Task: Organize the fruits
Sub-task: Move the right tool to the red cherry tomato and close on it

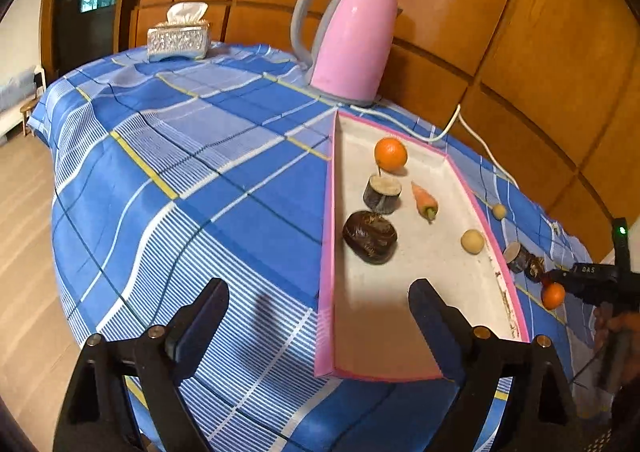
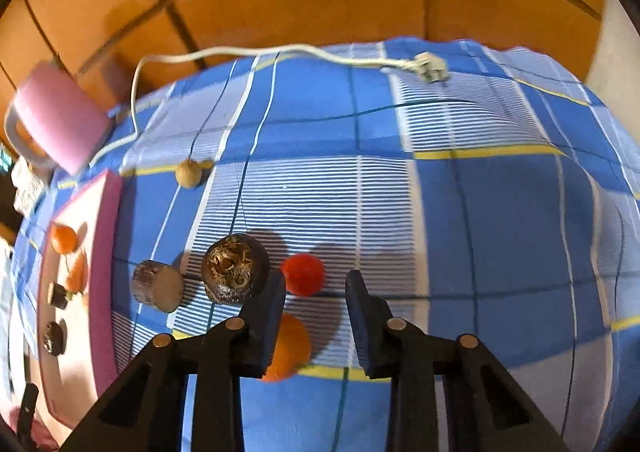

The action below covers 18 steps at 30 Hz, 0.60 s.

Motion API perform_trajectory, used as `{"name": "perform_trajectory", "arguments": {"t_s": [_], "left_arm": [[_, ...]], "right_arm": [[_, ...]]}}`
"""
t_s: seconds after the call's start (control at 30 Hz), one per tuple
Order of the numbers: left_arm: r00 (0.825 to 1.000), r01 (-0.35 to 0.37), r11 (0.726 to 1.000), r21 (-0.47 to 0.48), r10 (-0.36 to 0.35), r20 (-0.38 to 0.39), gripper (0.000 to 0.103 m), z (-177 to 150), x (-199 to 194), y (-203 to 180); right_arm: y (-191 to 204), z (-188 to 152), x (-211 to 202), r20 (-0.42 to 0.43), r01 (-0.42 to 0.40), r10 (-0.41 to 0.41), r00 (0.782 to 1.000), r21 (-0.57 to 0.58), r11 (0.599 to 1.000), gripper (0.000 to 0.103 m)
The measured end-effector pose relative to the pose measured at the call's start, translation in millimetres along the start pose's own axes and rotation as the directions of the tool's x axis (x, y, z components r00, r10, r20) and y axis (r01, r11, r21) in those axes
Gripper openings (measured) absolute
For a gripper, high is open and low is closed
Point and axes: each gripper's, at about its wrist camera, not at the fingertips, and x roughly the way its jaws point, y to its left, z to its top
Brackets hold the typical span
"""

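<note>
Left gripper (image 1: 320, 286): fingers released, spread wide, nothing between them, at the bottom of the frame over the near end of the pink-rimmed white tray (image 1: 326, 212). In the tray: round orange fruit (image 1: 391, 154), dark-skinned cut cylinder (image 1: 382, 194), small orange carrot piece (image 1: 424, 200), dark brown wrinkled lump (image 1: 370, 238), beige ball (image 1: 473, 241).

Right gripper (image 2: 316, 277): fingers apart, gripping nothing, over the desk's blue plaid cloth (image 2: 480, 232) right of the tray. Red fuzzy ball (image 2: 302, 274) lies just beyond the tips. A second orange fruit (image 2: 288, 348) sits partly under the left finger. A brown round fruit (image 2: 234, 274) is just left. Pink electric kettle (image 1: 352, 48) stands above the tray.
</note>
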Motion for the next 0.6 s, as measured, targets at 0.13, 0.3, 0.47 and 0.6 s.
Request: {"name": "perform_trajectory", "arguments": {"t_s": [0.13, 0.3, 0.47, 0.6], "left_arm": [[0.999, -0.004, 1.000, 0.006, 0.004, -0.048, 0.092, -6, 9, 1], [0.997, -0.015, 1.000, 0.002, 0.015, -0.079, 0.094, -9, 16, 2], [0.995, -0.019, 1.000, 0.002, 0.019, -0.099, 0.094, -10, 20, 3], [0.994, -0.020, 1.000, 0.002, 0.021, -0.107, 0.095, -11, 21, 2]], "right_arm": [[6, 9, 21, -0.070, 0.006, -0.010, 0.997, -0.056, 0.998, 0.030], [8, 15, 30, -0.079, 0.000, -0.005, 0.997, -0.071, 0.997, 0.026], [4, 16, 22, -0.037, 0.008, -0.009, 0.999, -0.045, 0.999, 0.025], [3, 19, -7, 0.050, -0.023, 0.024, 0.998, -0.023, 0.999, 0.025]]}}
